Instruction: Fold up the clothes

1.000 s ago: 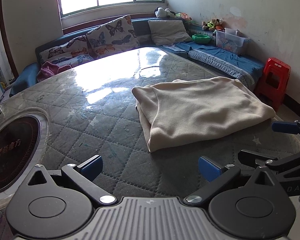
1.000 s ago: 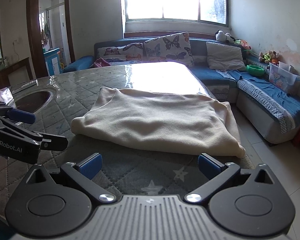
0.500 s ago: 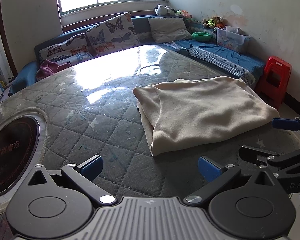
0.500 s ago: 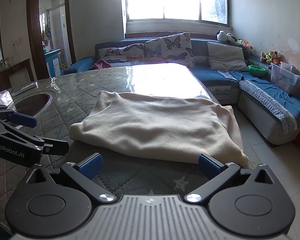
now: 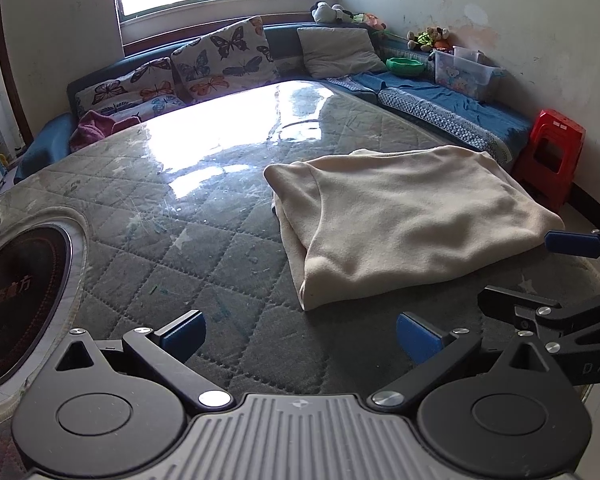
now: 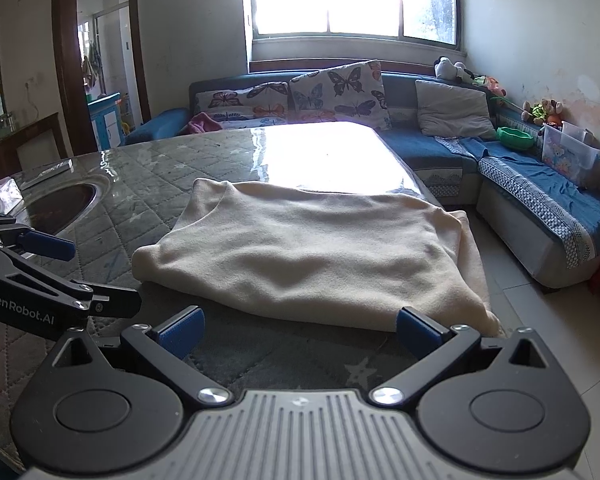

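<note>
A folded cream garment (image 5: 408, 220) lies flat on the glass-topped quilted table (image 5: 172, 248), toward its right side. My left gripper (image 5: 300, 332) hovers open just short of the garment's near-left corner, nothing between its blue pads. In the right wrist view the same garment (image 6: 312, 256) fills the middle, and my right gripper (image 6: 298, 330) stands open at its near edge, its right pad close to the cloth. Each view also shows the other gripper at its side: the right one (image 5: 560, 276) and the left one (image 6: 52, 272), both open.
A round inset cooktop (image 5: 16, 300) sits in the table at the left. A blue corner sofa (image 5: 440, 96) with butterfly cushions (image 5: 220, 60) runs behind and to the right. A red plastic stool (image 5: 552, 156) stands by the wall. The table edge drops to tiled floor (image 6: 548, 344) at the right.
Both grippers have crept forward toward the garment, which looks slightly larger and nearer in both views. The garment itself has not moved, and both grippers stayed open.
</note>
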